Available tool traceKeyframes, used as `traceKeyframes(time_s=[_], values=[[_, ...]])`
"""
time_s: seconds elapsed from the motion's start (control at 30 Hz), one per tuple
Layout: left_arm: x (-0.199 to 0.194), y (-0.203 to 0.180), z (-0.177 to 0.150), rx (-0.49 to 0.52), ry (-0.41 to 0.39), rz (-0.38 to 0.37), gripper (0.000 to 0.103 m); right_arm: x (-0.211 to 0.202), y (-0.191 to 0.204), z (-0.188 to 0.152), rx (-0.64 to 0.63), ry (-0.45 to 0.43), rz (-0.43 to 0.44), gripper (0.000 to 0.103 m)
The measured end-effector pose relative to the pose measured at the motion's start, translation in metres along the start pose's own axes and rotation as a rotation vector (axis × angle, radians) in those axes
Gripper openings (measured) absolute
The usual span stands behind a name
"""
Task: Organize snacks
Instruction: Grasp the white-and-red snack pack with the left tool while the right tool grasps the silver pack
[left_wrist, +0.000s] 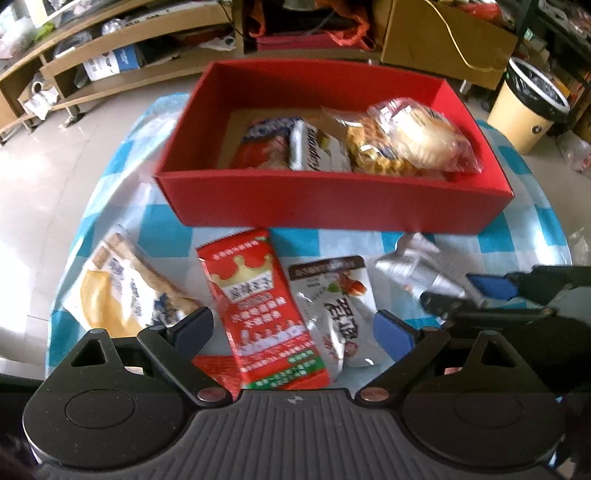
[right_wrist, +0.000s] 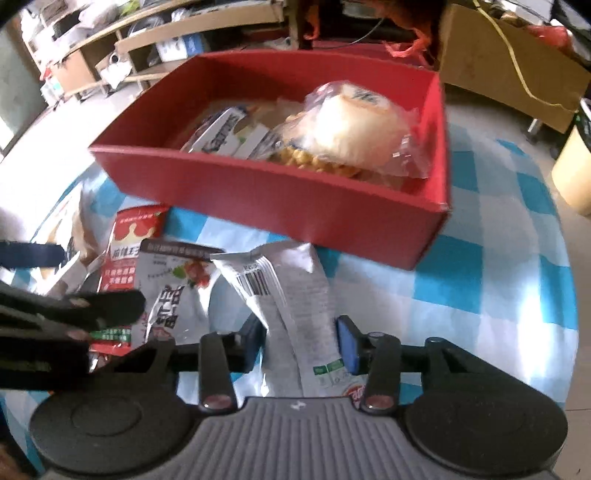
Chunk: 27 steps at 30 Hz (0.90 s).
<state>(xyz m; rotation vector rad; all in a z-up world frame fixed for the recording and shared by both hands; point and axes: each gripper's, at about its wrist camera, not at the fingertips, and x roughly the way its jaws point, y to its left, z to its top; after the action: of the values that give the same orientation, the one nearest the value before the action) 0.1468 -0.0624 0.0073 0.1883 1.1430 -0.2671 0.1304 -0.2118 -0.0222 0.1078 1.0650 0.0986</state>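
Observation:
A red box (left_wrist: 332, 206) holds several snacks, with a wrapped bun (left_wrist: 421, 136) on top; the box also shows in the right wrist view (right_wrist: 258, 195). On the checked cloth in front lie a red packet (left_wrist: 266, 306), a white date packet (left_wrist: 340, 306) and a yellow-white bag (left_wrist: 118, 291). My left gripper (left_wrist: 295, 328) is open over the red and date packets. My right gripper (right_wrist: 299, 343) has its jaws around a silver packet (right_wrist: 288, 288), which also shows in the left wrist view (left_wrist: 417, 269); whether they press it I cannot tell.
The table has a blue and white checked cloth (right_wrist: 480, 280). A cream waste bin (left_wrist: 524, 110) stands on the floor at the right. Wooden shelves (left_wrist: 92, 70) and a cardboard box (left_wrist: 443, 37) stand behind.

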Motion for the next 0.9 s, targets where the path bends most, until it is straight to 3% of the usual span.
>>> traceKeyframes(time_s=[0.2,0.3,0.43,0.5,0.53,0.6,0.7,0.83,0.9], values=[[0.019,-0.023,0.003,0.008,0.036,0.005,0.095,-0.02,-0.025,-0.007,0.046,-0.042,-0.034,0.037],[0.033,-0.035,0.005,0.011,0.063,0.008,0.083,-0.025,-0.035,-0.012,0.045,-0.047,-0.068,0.037],[0.044,-0.051,0.005,0.028,0.062,0.062,0.085,-0.025,-0.042,-0.018,0.042,-0.039,-0.085,0.037],[0.041,-0.062,0.002,0.07,0.049,0.035,0.076,-0.026,-0.045,-0.02,0.042,-0.037,-0.092,0.037],[0.039,-0.067,0.0,0.086,0.055,-0.009,0.061,-0.026,-0.046,-0.021,0.041,-0.031,-0.095,0.037],[0.039,-0.073,-0.004,0.102,0.074,-0.071,0.064,-0.027,-0.05,-0.023,0.053,-0.024,-0.101,0.037],[0.04,-0.077,-0.007,0.133,0.064,-0.04,0.066,-0.027,-0.057,-0.025,0.073,-0.02,-0.107,0.037],[0.045,-0.081,-0.012,0.144,0.053,0.007,0.086,-0.02,-0.061,-0.028,0.076,0.002,-0.121,0.038],[0.047,-0.083,-0.012,0.144,0.043,0.008,0.087,-0.017,-0.062,-0.029,0.08,0.003,-0.125,0.039]])
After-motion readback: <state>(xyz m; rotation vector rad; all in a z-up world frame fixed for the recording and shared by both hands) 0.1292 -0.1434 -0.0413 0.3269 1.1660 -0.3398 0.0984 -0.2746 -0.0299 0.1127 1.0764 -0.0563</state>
